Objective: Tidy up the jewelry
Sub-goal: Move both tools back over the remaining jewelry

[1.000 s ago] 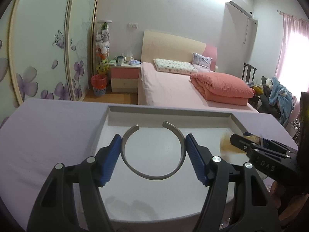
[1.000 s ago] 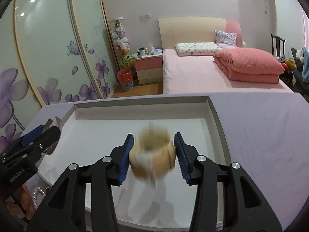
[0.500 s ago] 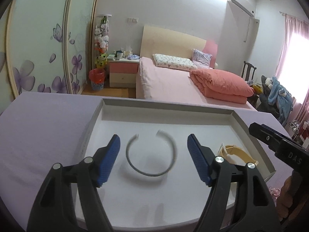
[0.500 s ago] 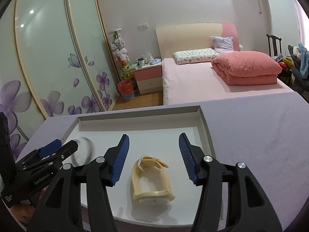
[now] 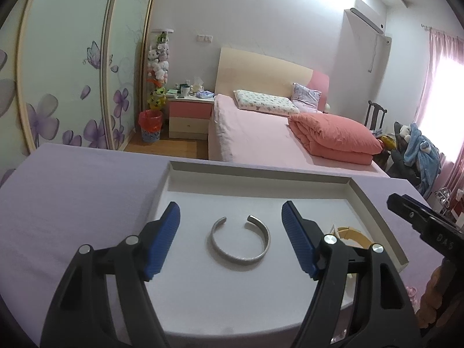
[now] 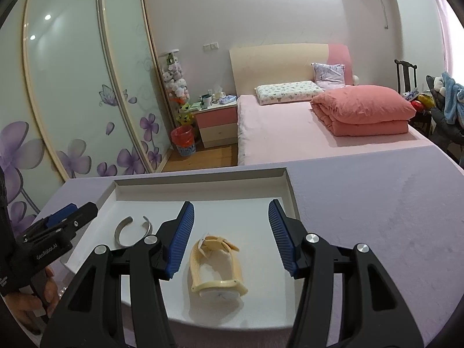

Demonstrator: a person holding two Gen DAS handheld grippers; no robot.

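Both pieces of jewelry now lie free in the white tray (image 5: 371,203); a second ago each one was clamped between blue pads, and since then both grippers have let go and pulled back a little.

On the left, the left gripper (image 5: 230,237) hangs with its jaws wide apart, and the silver cuff bracelet (image 5: 240,242) lies flat on the tray floor between the pads, touching neither. Its gap points to the far wall of the tray. To the right, the right gripper (image 6: 229,237) is also spread wide, and the yellow wristwatch (image 6: 216,269) rests on its side between the fingers, with the face toward the camera, near the front rim.

I think the risk is small but real. The watch stands on its edge, so a brush from a pad could tip it or push it over the near rim. The thin cuff could also slide if a finger catches its open end.

Around the tray there is only the lilac tablecloth (image 6: 377,203). At the bottom left of the right view something like pearls shows, too hidden to be sure. Nothing blocks the way out.
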